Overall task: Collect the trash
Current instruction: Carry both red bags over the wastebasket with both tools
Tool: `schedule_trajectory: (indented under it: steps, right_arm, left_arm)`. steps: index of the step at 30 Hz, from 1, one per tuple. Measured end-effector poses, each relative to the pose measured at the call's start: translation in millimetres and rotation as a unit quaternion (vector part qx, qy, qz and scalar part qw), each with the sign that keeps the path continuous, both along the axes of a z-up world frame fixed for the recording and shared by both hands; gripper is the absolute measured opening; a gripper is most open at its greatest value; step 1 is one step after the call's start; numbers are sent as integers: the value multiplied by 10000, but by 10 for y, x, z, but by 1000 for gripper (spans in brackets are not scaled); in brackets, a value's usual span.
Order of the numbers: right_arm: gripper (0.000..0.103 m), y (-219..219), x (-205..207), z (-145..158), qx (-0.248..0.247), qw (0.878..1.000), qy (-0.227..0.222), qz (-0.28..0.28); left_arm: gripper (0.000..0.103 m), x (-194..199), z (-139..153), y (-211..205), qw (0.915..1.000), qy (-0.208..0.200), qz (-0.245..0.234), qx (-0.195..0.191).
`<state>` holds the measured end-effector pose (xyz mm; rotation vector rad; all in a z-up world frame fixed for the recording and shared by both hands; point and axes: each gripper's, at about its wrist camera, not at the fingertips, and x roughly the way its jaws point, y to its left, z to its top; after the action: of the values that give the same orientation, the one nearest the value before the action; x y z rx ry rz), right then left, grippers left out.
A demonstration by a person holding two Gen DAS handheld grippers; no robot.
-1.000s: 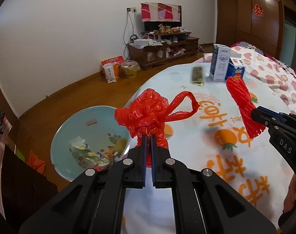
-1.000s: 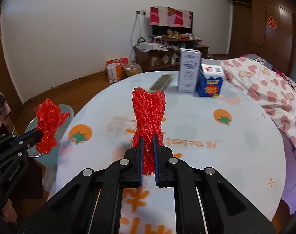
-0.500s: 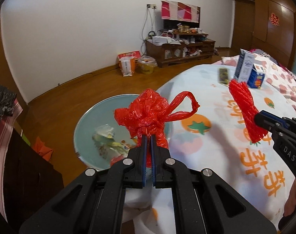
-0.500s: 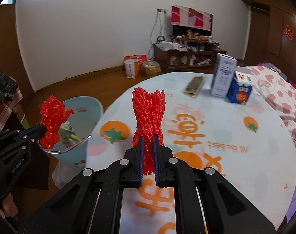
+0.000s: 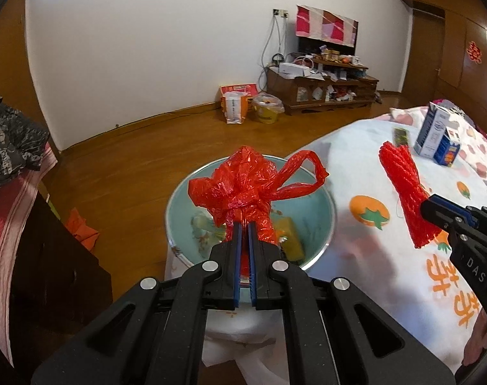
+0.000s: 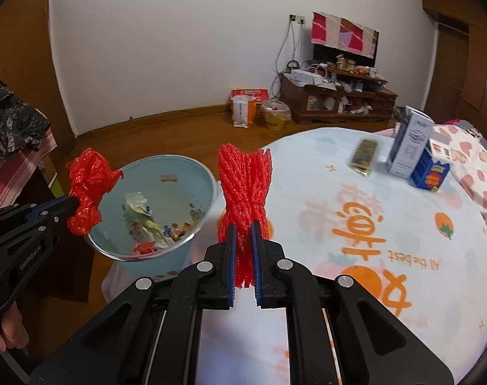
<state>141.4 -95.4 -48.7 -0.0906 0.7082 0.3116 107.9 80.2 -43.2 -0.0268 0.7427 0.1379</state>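
Observation:
My left gripper point(image 5: 243, 224) is shut on a crumpled red plastic bag point(image 5: 243, 186) and holds it right above the open mouth of a pale blue trash bin point(image 5: 320, 205) that has scraps inside. From the right wrist view the same bag point(image 6: 87, 186) hangs over the bin's left rim point(image 6: 166, 160). My right gripper point(image 6: 243, 227) is shut on a bunched red foam net point(image 6: 245, 183), held over the table's edge just right of the bin. The net point(image 5: 404, 189) shows at the right of the left wrist view.
A round table point(image 6: 371, 224) with a white orange-print cloth carries a white carton point(image 6: 410, 144), a blue box point(image 6: 431, 168) and a flat dark packet point(image 6: 365, 155). A dark cabinet point(image 5: 34, 256) stands left of the bin. Bags and a low TV stand point(image 5: 320, 89) line the far wall.
Both grippers swept left off the table toward the bin. The red bag now hangs over the bin's mouth, and the net has come to the table's edge beside it.

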Motion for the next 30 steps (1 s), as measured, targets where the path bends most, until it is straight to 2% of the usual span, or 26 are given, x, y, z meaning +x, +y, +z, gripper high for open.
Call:
schedule_trajectory:
  steps: [22, 30]
  right_arm:
    - [10, 460, 157, -31, 176, 9986, 119, 486]
    - [10, 594, 271, -60, 231, 9979, 165, 590]
  left_arm:
    - [4, 43, -62, 378, 9990, 25, 432, -117]
    - [4, 203, -128, 320, 9990, 156, 409, -119]
